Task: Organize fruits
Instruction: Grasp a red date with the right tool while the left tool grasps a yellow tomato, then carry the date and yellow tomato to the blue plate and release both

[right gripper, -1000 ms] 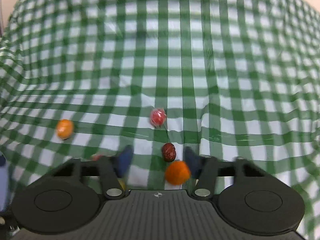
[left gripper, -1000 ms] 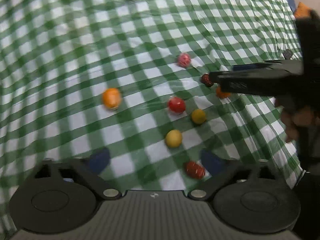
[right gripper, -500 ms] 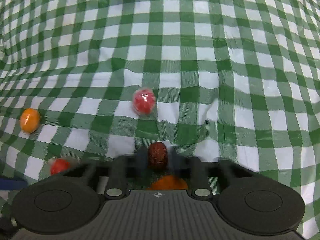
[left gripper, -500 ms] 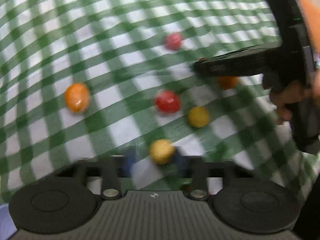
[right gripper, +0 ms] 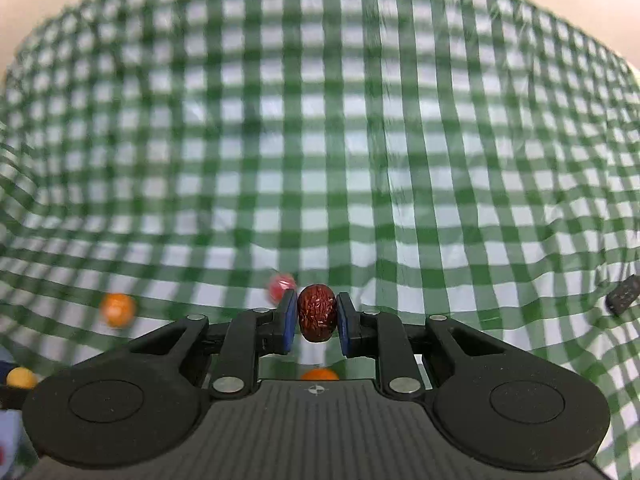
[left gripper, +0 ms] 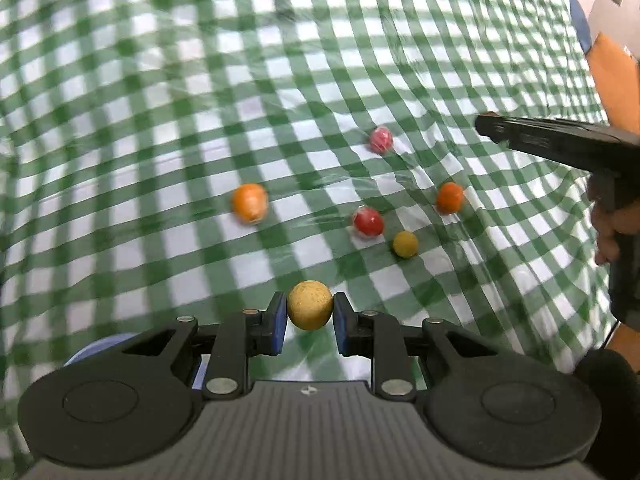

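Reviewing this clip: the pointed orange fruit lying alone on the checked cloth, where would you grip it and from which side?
Grip the orange fruit across its wide round middle, coming from above. It narrows toward its lower end, so pads there would likely slip. It lies alone on the checked cloth, so both pads have room. Both grippers are full now.

A second ago the left gripper [left gripper: 310, 318] stood wide open above the checked cloth [left gripper: 160, 120]; now its blue pads [left gripper: 278, 326] clamp the yellow ball [left gripper: 310, 311], lifted off the cloth at lower centre of the frame. The right gripper [right gripper: 316, 322], half open before, has closed on the dark red wrinkled fruit [right gripper: 317, 313] and raised it, leaving the orange fruit [right gripper: 319, 374] below.
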`<state>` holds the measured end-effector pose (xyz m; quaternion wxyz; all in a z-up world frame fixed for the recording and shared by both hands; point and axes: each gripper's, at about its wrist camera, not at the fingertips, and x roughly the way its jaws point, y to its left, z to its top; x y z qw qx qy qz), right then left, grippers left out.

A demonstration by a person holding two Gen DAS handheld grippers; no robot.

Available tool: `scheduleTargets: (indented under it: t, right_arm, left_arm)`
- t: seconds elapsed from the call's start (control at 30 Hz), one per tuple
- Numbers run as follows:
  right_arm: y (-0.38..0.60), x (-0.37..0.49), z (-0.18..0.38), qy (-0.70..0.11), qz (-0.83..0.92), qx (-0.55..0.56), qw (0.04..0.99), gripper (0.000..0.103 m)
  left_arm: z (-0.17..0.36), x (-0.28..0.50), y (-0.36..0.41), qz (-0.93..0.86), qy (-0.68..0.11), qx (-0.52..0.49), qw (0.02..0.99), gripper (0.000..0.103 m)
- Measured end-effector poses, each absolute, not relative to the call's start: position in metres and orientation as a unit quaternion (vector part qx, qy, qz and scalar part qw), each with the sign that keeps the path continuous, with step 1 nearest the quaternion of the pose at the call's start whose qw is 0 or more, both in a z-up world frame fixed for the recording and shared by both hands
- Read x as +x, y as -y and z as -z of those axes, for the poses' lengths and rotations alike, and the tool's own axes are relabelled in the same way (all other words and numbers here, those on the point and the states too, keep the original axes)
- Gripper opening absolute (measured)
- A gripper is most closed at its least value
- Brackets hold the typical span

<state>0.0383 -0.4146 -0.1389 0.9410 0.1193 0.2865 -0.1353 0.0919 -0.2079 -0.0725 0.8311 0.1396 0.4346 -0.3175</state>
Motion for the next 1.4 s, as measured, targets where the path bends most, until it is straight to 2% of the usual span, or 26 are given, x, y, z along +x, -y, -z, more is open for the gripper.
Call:
scheduleTargets:
  t: [0.3, 0.67, 0.93, 1.4]
  right_arm:
    - [0.316, -0.046, 0.092, -0.274, 0.052, 0.142, 0.95, 0.022]
    - [0.188, -0.12, 0.012, -0.289, -0.074, 0.131, 0.946, 0.022]
    - [0.13, -0.145, -0.001, -0.295, -0.124, 0.084, 0.944, 0.022]
    - [0.107, -0.159, -0.015, -0.288, -0.131, 0.046, 0.948, 0.022]
  left_arm:
    - [0.026, 0.031, 0.119, 0.28, -0.419, 0.116, 0.856, 0.027]
    - [0.002, -0.026, 0.02, 0.225, -0.416, 0.069, 0.878, 0.027]
    - [-0.002, -0.056, -0.029, 0.204, -0.404, 0.034, 0.891, 0.027]
    - [-0.006, -0.075, -0.047, 0.208, -0.383, 0.006, 0.9, 0.027]
